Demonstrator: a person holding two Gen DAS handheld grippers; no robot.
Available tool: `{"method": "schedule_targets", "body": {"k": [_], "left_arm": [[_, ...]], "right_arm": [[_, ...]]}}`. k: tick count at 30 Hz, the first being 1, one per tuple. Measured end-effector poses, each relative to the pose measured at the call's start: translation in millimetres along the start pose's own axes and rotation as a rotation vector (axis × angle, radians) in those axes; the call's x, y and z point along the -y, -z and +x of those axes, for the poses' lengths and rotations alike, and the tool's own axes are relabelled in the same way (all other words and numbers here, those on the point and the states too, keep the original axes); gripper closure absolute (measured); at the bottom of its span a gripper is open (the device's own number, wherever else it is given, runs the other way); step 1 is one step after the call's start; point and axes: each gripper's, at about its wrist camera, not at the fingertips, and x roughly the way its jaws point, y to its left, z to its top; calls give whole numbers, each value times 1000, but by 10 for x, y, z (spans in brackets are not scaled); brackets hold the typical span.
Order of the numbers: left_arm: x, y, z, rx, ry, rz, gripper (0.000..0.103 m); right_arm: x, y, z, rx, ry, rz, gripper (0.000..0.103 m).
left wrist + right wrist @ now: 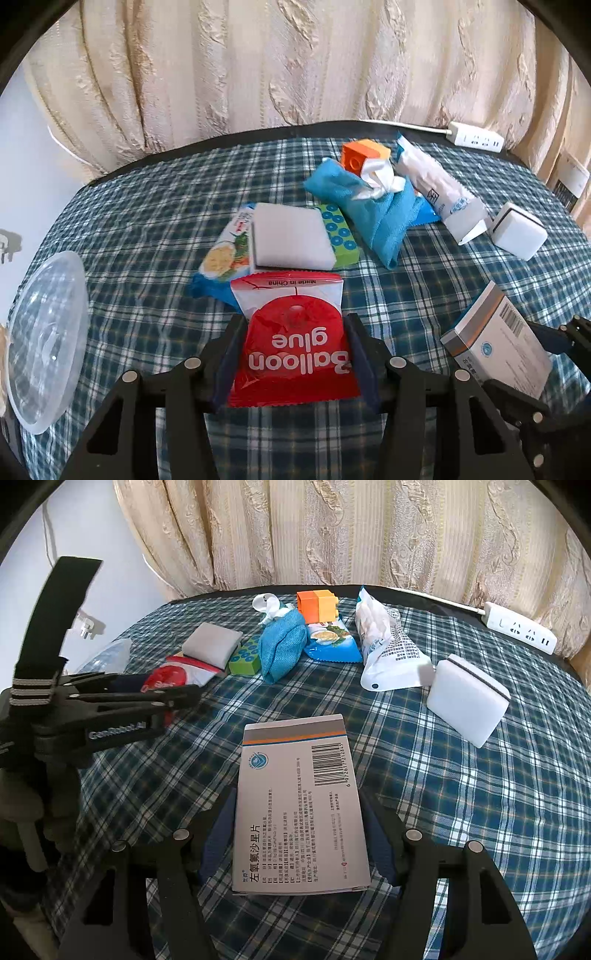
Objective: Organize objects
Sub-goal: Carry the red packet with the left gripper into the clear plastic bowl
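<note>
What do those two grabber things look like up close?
The left gripper and the right gripper are both matte black plastic with cut-out holes, round silver pins at the joints and dark blue pads inside the fingers. The right view shows white lettering and a grey-striped black strap on the left one.

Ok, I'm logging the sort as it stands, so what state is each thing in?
Left tool: shut on glue packet.
Right tool: shut on medicine box.
Blue cloth: crumpled, tissue on it.
White sponge: tilted.
Grey sponge: flat on packets.
Clear lid: leaning at table edge.
</note>
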Motion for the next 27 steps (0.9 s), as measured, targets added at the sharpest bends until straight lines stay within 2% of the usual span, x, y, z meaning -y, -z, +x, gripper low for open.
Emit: {"method": "schedule_targets", "body": {"k": [15,27], "left_arm": [[-384,148,-160,16,-54,-78,46],[-1173,288,-308,50,-173,-236,46]], "right_arm": [[6,-3,7,8,-11,15,38],[26,-16,13,12,-14,22,38]]}}
